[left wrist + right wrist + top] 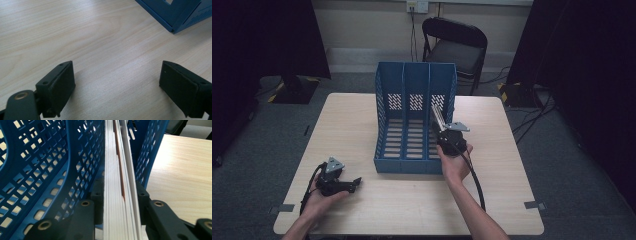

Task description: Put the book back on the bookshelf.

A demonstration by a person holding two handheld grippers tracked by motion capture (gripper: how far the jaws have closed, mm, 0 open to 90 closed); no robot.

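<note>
Books (117, 195), a thin stack seen edge-on, stand at centre frame in the blue file rack's (387, 100) rightmost slot, clamped by the right gripper (117, 207); the left gripper (117, 85), lower left, rests with jaws apart.

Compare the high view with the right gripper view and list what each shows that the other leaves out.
High view alone: the left gripper resting open on the table, the folding chair behind, and the whole blue file rack. Right gripper view alone: the page edges of the book, with a brown strip among them, and the black fingers on either side of it. Both: the right gripper putting the book into the rack's right-hand slot.
</note>
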